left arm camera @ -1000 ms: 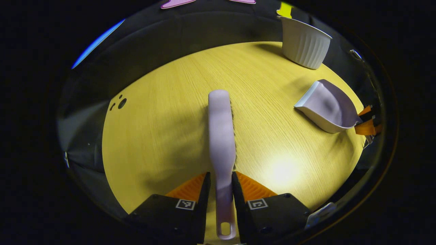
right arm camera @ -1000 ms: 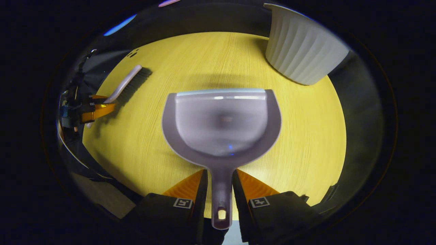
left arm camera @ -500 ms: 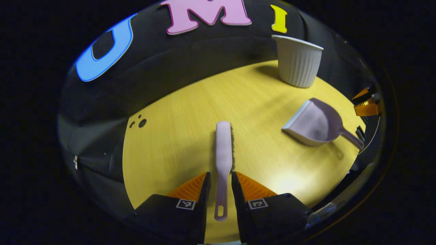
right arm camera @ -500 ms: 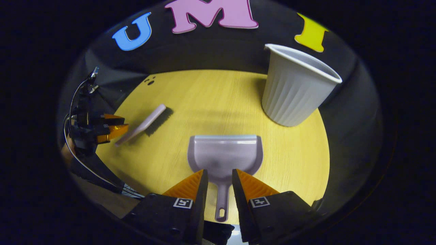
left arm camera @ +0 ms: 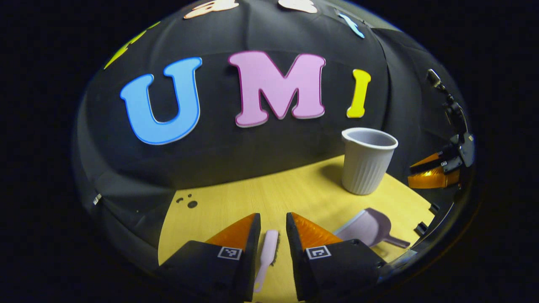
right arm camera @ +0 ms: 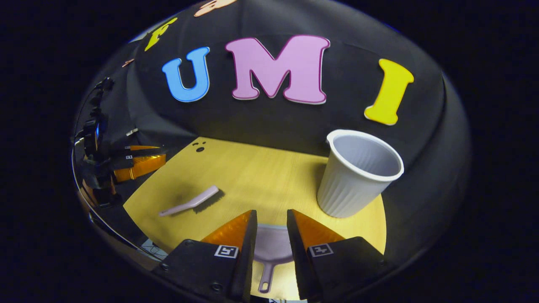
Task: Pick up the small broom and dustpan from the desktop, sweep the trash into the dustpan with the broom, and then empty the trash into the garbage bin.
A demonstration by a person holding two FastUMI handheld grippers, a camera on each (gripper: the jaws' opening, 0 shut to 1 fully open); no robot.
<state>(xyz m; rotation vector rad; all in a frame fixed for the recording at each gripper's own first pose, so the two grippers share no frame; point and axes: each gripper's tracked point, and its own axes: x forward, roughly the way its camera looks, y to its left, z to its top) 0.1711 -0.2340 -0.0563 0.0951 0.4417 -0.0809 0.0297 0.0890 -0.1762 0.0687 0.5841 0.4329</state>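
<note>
The pale lilac broom (left arm camera: 266, 252) lies flat on the yellow table (left arm camera: 294, 191), below and between the fingers of my open left gripper (left arm camera: 273, 216), which hangs above it without touching. The lilac dustpan (left arm camera: 367, 229) rests to its right. The white ribbed bin (left arm camera: 367, 162) stands upright at the back right. In the right gripper view, my open right gripper (right arm camera: 271, 212) hovers over the dustpan (right arm camera: 271, 247), whose handle points toward me. There the broom (right arm camera: 191, 202) lies to the left, the bin (right arm camera: 358, 174) to the right, and the left gripper (right arm camera: 137, 163) at the far left.
A few small dark marks (left arm camera: 188, 202) sit near the table's far left corner. The black cloth wall rises close behind the table. The right gripper (left arm camera: 433, 173) hangs beyond the table's right edge in the left gripper view.
Both grippers have risen and drawn back from the table, tilting up toward the wall. The broom and dustpan stay lying on the table and look much smaller.
</note>
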